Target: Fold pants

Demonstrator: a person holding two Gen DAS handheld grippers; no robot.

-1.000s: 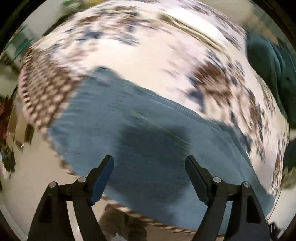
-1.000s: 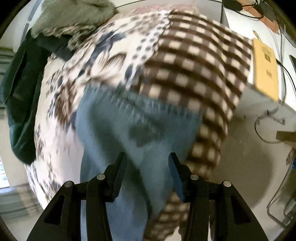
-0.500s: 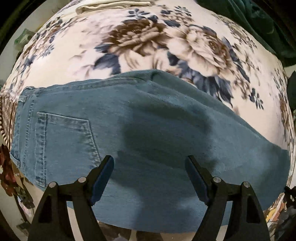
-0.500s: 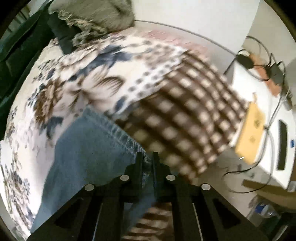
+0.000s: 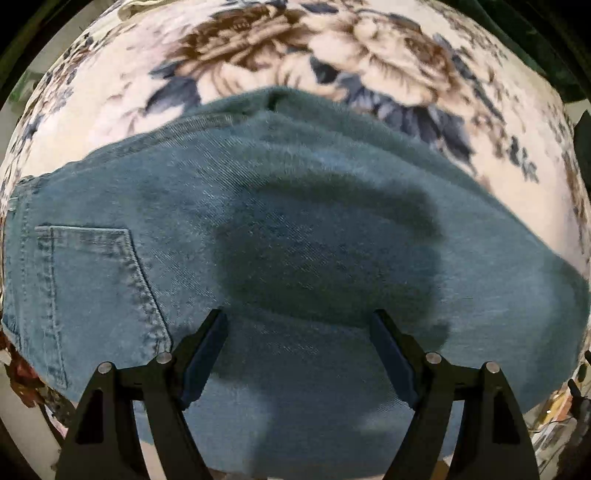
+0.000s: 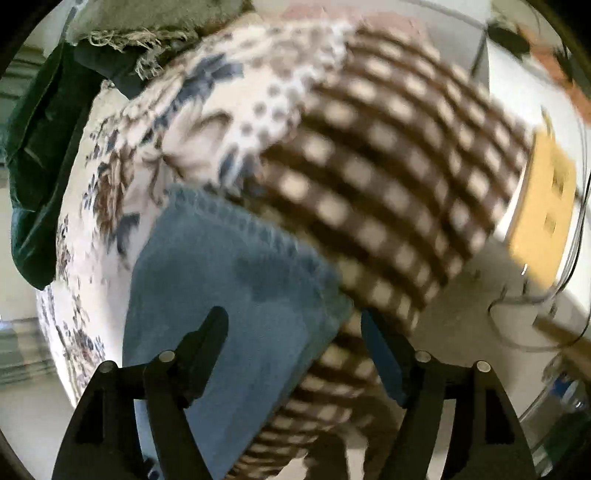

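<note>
Blue denim pants (image 5: 295,229) lie flat on a flower-print bedspread (image 5: 295,55). In the left wrist view a back pocket (image 5: 92,280) shows at the left. My left gripper (image 5: 299,332) is open and empty, hovering over the middle of the pants. In the right wrist view the pants' end (image 6: 229,280) lies beside a brown checked part of the bedspread (image 6: 388,184). My right gripper (image 6: 293,328) is open and empty over that end, with the right edge of the denim between its fingers.
Dark green cloth (image 6: 40,155) and a grey frayed fabric (image 6: 140,22) lie at the bed's far side. A yellow box (image 6: 543,218) and cables sit on a white surface to the right of the bed. The floor shows below the bed's edge.
My right gripper, which was shut on the pants' edge half a second ago, has opened. The left view has drawn closer to the pants, its jaws still open.
</note>
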